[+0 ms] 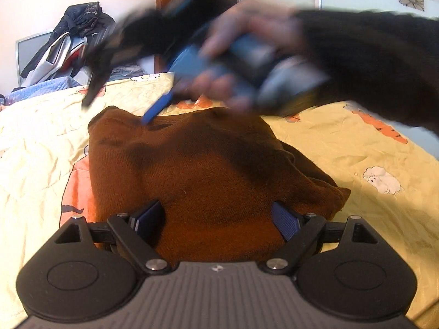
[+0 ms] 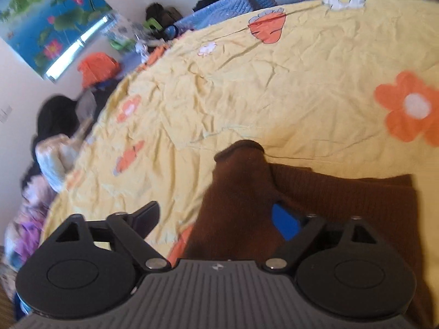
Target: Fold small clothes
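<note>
A brown knitted garment (image 1: 192, 170) lies bunched on a yellow bedspread (image 1: 41, 148). My left gripper (image 1: 216, 219) is open, its blue-padded fingers (image 1: 285, 219) spread wide over the garment's near edge. In the left wrist view the right gripper (image 1: 118, 90), held by a hand in a black sleeve, hovers blurred over the garment's far edge with its fingers apart. In the right wrist view my right gripper (image 2: 219, 219) is open, and a fold of the brown garment (image 2: 238, 192) rises between its fingers. The garment hides most of the blue right pad (image 2: 285, 222).
The yellow bedspread (image 2: 260, 87) has orange flower and carrot prints. Clothes are piled on a chair (image 1: 68, 41) by the wall. More clothes and clutter (image 2: 55, 148) lie beside the bed's far edge. A lotus picture (image 2: 46, 24) hangs on the wall.
</note>
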Motion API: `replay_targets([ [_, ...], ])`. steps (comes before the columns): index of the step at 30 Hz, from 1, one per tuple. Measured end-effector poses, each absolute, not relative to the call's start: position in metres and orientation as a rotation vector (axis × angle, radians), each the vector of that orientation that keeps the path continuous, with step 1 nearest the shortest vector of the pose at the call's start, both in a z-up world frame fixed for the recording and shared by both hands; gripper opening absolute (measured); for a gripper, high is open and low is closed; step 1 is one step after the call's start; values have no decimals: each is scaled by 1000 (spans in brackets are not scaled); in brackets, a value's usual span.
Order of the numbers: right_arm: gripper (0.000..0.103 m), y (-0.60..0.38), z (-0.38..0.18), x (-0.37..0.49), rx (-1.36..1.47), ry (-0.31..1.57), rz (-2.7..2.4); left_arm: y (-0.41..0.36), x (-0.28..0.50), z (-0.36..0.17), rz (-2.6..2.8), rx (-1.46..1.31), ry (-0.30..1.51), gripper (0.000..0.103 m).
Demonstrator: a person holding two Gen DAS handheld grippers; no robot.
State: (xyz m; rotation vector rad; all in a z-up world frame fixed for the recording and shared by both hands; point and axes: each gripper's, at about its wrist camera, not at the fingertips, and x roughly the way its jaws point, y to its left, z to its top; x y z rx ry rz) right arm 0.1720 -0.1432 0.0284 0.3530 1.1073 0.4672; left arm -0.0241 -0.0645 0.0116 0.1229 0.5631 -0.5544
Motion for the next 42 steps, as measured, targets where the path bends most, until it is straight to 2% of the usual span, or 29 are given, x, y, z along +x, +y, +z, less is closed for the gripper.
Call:
replay_targets([
  [3,103,-162,67,125,334,994,550,-63,-24,11,-557,115,563,88],
  [6,103,-178,71,86,270,998,540,-64,-24,11,-552,128,562,88],
  [9,102,-192,37,73,208,1058,450,-67,-26,11,-545,149,560,88],
  [13,103,-199,17,76,240,966,432,-71,-28,10,-525,175,557,88],
  [18,101,-187,32,75,226,987,356,-71,-32,11,-509,181,555,88],
  [23,103,-200,73,21,341,865,433,-74,-33,13,-502,189,556,88],
  [26,103,-197,50,12,334,947,444,-77,-35,13,-497,207,545,89],
  [29,101,-203,36,9,308,883,458,-67,-50,23,-442,209,512,90],
  [30,99,-208,43,9,360,885,438,-56,-58,29,-430,178,504,90],
  [32,102,-223,62,1,439,884,419,-26,-67,39,-437,68,512,90],
  [34,103,-245,75,-16,441,841,401,2,-58,41,-433,-89,589,90],
  [37,103,-279,61,-25,498,944,322,28,-31,29,-434,-319,733,89],
  [39,98,-287,43,-29,504,1019,306,31,-15,21,-462,-411,796,89],
  [41,94,-285,34,-34,499,1025,314,32,-5,15,-475,-480,808,84],
  [42,82,-283,32,-35,516,1019,343,32,0,14,-473,-495,822,63],
])
